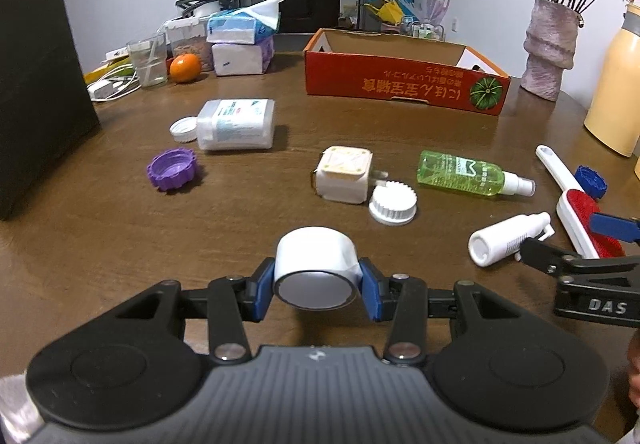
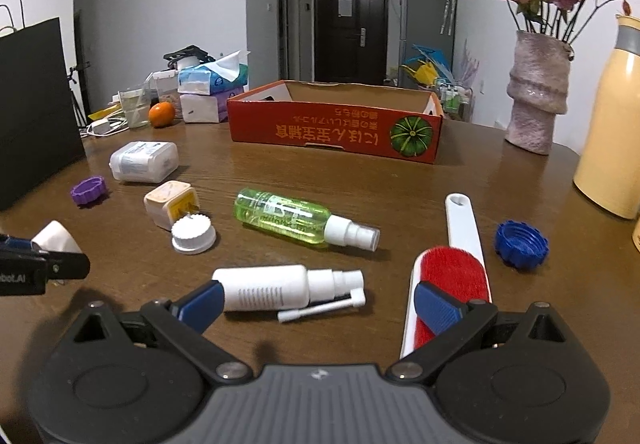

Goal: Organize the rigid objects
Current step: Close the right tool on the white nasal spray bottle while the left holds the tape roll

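Observation:
My left gripper is shut on a white tape roll, held just above the brown table; the roll shows at the left edge of the right wrist view too. My right gripper stands open, low over the table. A white spray bottle lies between its blue pads, close to the left one, untouched. A red lint brush lies under the right pad. A green spray bottle, a white cap, a cream square box and a red cardboard box lie farther out.
A purple cap, a white jar on its side and a small white lid lie at left. A blue cap, a yellow flask and a flower vase stand right. A black bag and tissue packs sit at left.

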Motion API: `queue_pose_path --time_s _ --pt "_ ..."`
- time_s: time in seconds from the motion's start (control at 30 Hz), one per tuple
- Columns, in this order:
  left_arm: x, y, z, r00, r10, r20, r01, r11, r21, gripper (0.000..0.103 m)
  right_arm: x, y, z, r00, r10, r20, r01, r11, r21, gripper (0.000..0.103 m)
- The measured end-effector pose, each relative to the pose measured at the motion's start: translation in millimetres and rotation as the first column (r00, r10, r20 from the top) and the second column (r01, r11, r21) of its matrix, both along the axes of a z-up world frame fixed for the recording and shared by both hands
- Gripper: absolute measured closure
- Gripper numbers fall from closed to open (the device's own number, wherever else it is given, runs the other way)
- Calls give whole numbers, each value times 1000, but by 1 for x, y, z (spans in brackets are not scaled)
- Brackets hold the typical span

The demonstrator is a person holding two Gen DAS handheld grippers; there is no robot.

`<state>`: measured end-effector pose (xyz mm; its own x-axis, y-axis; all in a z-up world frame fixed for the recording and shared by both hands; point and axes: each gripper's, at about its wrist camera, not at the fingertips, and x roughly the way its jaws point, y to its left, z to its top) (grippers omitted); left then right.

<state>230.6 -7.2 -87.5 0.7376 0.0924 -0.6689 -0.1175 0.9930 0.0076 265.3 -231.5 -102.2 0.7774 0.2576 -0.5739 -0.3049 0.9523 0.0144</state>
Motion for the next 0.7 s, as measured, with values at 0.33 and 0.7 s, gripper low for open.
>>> queue_pose_path --time_s 0.33,0.7 --pt "16 -18 -1 1000 -30 0 30 999 17 59 20 6 -8 998 58 -10 -58 998 -19 2" --pt "20 -22 -4 999 -36 -4 36 999 25 59 24 12 -7 996 75 -39 -72 995 71 1"
